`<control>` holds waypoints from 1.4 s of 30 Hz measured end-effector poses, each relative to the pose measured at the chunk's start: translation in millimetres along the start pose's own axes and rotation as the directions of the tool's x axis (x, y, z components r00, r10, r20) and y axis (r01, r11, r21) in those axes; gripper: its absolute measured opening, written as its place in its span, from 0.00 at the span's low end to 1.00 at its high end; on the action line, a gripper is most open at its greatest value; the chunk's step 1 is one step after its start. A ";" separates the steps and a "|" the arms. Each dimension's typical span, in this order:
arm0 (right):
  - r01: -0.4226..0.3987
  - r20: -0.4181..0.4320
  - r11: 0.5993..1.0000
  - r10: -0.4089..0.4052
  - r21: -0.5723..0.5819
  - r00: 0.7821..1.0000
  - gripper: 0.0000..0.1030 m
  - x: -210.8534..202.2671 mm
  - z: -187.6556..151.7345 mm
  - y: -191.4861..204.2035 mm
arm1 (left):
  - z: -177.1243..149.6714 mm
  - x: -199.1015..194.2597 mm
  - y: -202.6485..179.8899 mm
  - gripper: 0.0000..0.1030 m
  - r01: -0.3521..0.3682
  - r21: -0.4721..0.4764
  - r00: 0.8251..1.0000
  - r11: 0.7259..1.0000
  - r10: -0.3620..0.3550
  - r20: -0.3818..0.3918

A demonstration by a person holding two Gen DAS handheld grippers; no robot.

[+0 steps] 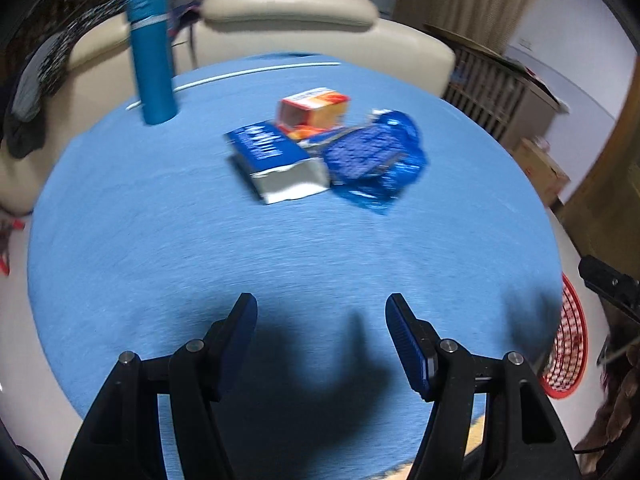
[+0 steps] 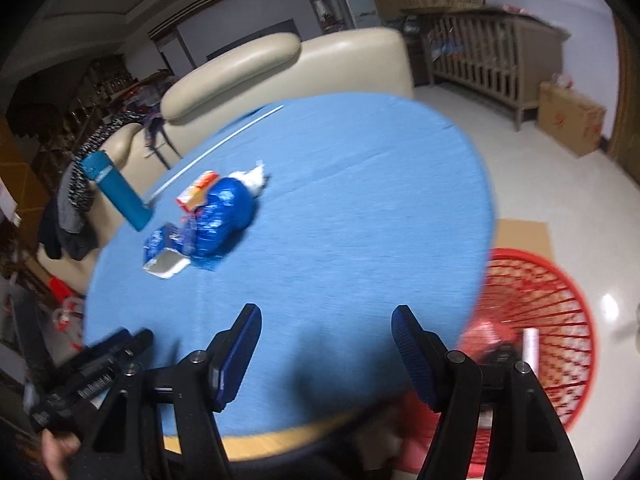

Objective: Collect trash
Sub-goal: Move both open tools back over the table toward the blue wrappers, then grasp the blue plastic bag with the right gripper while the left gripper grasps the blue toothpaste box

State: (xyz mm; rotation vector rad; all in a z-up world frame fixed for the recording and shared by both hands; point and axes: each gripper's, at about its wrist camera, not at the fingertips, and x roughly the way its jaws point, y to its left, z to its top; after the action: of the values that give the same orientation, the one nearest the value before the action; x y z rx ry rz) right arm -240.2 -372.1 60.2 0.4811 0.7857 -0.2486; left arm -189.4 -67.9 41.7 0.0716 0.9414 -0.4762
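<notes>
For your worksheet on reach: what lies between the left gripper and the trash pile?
Only bare blue tablecloth, in the left wrist view, between left gripper and trash pile.

The left gripper point(image 1: 321, 306) points down and forward, jaws standing apart with nothing between them, its blue pads point(image 1: 408, 340) facing each other. The right gripper point(image 2: 326, 318) is pitched down likewise, jaws apart and bare. In the right wrist view the left gripper shows at 8 o'clock, with a hand point(image 2: 56, 450) beneath it.
</notes>
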 end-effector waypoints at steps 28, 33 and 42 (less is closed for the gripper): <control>-0.220 -0.205 0.963 0.249 0.155 0.947 0.36 191.4 81.8 91.6 | 9.7 10.9 32.4 0.66 -0.034 -0.055 0.999 0.998 0.032 -0.036; -0.190 -0.155 0.982 0.190 0.012 0.970 0.35 158.2 68.8 91.8 | 24.6 19.6 43.7 0.66 -0.051 -0.103 0.998 0.993 0.046 -0.047; -0.167 -0.103 0.985 0.163 -0.034 0.981 0.35 105.4 35.5 61.5 | 77.6 32.7 34.6 0.72 -0.067 -0.124 0.998 0.990 0.066 -0.016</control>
State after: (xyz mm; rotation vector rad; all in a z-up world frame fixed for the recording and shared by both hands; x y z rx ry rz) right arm -122.2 -340.8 24.8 0.5189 0.8423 -0.0536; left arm -99.7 -69.2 57.0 -0.0069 0.9751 -0.3552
